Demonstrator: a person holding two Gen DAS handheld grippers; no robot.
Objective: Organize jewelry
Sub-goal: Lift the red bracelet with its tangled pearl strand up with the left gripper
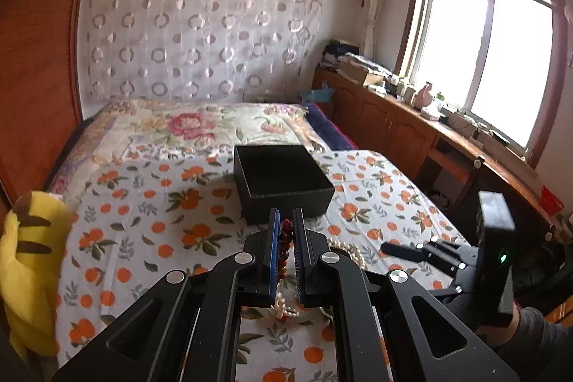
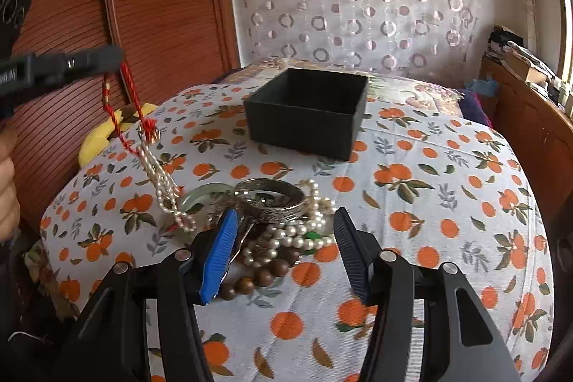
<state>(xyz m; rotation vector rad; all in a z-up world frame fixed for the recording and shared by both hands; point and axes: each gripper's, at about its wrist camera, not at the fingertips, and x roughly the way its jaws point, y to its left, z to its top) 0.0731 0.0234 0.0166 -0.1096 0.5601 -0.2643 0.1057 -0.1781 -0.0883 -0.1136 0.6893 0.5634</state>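
We see a bed w/ an orange-print sheet (image 2: pixel 429 203). A black open box (image 2: pixel 308 110) sits at the far centre, nothing visible inside. Near it lies a jewelry pile (image 2: pixel 286 224): pearls, brown beads, a silver bangle, a green bangle. The left gripper (image 1: pixel 285 217), fingers pressed nearly together, pinches a red cord (image 2: pixel 129 85) lifted above the sheet at left; a pearl strand (image 2: pixel 161 181) dangles from it down to the pile. The right gripper (image 2: pixel 286 221) is spread either side of the pile, pads not pressing it.
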